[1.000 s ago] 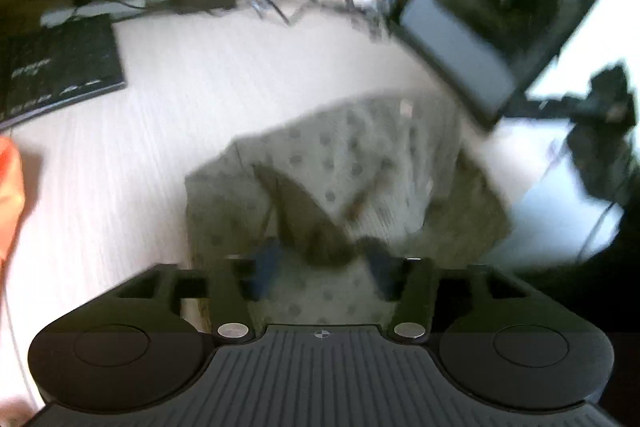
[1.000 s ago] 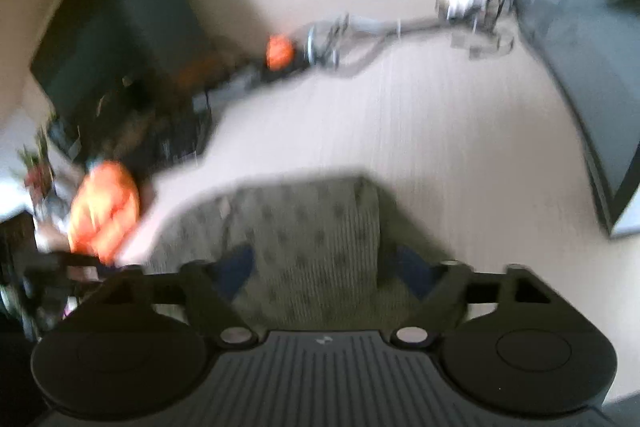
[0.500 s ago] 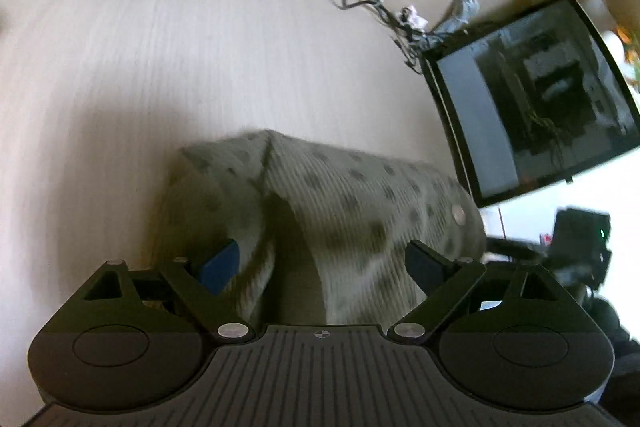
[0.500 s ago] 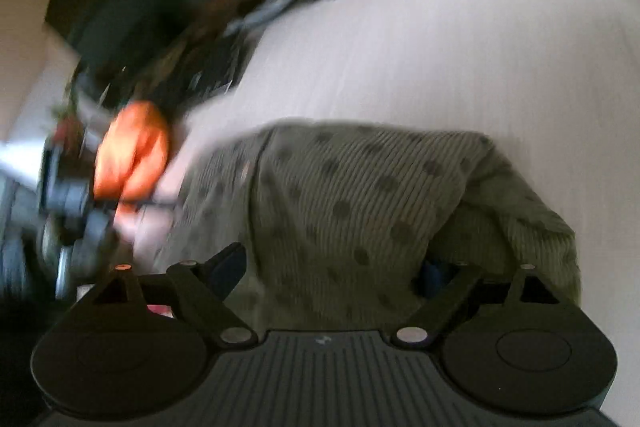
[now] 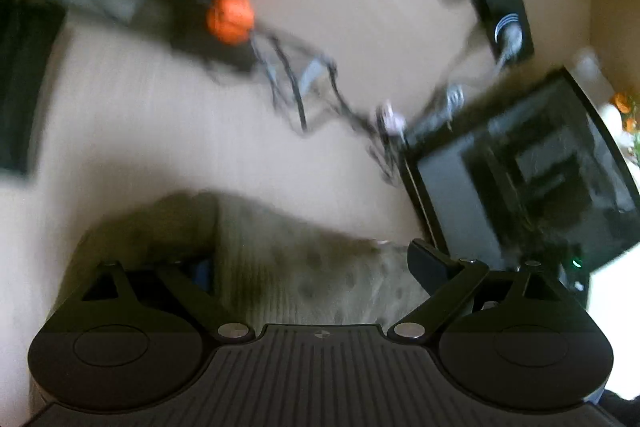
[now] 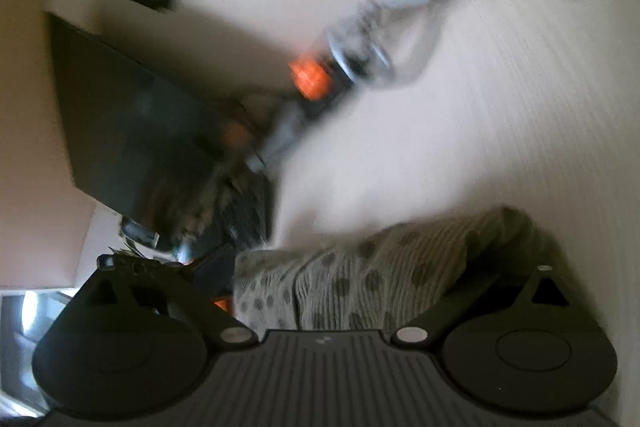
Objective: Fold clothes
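Observation:
An olive ribbed garment with dark dots (image 5: 280, 255) lies bunched on the pale wooden table (image 5: 160, 131). It sits low in both wrist views, which are blurred by motion. My left gripper (image 5: 314, 267) is just above it with its jaws spread wide. The fabric lies loose between them, and one fold covers part of the left finger. My right gripper (image 6: 348, 279) hovers over the same garment (image 6: 380, 267) with its jaws opening. The cloth lies between them and no pad presses on it. Its right finger is partly hidden behind the fabric.
A dark monitor (image 5: 520, 179) lies flat to the right of the garment. Tangled cables (image 5: 304, 87) and an orange knob (image 5: 231, 19) lie behind it. A dark keyboard edge (image 5: 16, 87) is at far left. The right wrist view shows another dark screen (image 6: 132, 131) and clutter on the left.
Both grippers' jaws have spread wider, and the fold that the left pads held now lies loose. Both views have swung, and the garment now sits lower in each frame.

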Available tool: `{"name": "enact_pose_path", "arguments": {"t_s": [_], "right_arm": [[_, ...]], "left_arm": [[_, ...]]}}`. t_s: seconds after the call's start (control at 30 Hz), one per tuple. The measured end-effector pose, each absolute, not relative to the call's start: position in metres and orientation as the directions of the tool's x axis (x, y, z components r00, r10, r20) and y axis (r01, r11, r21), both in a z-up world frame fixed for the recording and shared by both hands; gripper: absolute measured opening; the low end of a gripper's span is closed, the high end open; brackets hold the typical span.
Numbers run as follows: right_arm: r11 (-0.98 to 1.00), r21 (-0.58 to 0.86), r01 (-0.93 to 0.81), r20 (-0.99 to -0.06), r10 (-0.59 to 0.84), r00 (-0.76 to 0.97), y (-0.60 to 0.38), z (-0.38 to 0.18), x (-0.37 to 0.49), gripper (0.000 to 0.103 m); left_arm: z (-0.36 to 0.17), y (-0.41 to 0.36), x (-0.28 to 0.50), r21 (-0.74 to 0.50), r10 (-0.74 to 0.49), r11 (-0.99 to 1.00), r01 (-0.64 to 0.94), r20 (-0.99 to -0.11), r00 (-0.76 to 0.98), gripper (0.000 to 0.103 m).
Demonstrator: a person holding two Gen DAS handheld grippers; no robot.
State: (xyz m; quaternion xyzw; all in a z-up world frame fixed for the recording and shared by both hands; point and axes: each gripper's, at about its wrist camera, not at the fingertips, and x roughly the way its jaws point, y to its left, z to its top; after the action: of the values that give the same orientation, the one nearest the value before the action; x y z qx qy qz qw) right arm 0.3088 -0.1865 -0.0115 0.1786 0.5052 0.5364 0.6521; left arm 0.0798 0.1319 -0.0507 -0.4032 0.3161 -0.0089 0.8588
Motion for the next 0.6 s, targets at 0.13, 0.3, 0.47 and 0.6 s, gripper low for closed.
{"name": "enact_pose_path", "arguments": {"t_s": [0.13, 0.3, 0.47, 0.6], "right_arm": [[0.402, 0.72, -0.565, -0.564, 0.813, -0.142, -0.172, -0.039, 0.315, 0.103], [0.376, 0.779, -0.501, -0.528, 0.824, -0.203, -0.162, -0.063, 0.32, 0.103], [0.171, 0.878, -0.447, -0.345, 0.873, -0.345, -0.175, -0.019, 0.298, 0.103], [0.171, 0.825, -0.539, -0.389, 0.864, -0.321, -0.197, -0.005, 0.278, 0.103]], "left_arm": [[-0.084, 0.14, 0.09, -0.705, -0.312, 0.641, -0.302, -0.6, 0.737, 0.096], [-0.091, 0.141, 0.087, -0.764, -0.371, 0.577, -0.289, -0.56, 0.741, 0.096], [-0.034, 0.147, 0.061, -0.847, -0.447, 0.51, -0.152, -0.412, 0.794, 0.096], [-0.019, 0.148, 0.03, -0.781, -0.402, 0.599, -0.176, -0.483, 0.778, 0.098]]}}
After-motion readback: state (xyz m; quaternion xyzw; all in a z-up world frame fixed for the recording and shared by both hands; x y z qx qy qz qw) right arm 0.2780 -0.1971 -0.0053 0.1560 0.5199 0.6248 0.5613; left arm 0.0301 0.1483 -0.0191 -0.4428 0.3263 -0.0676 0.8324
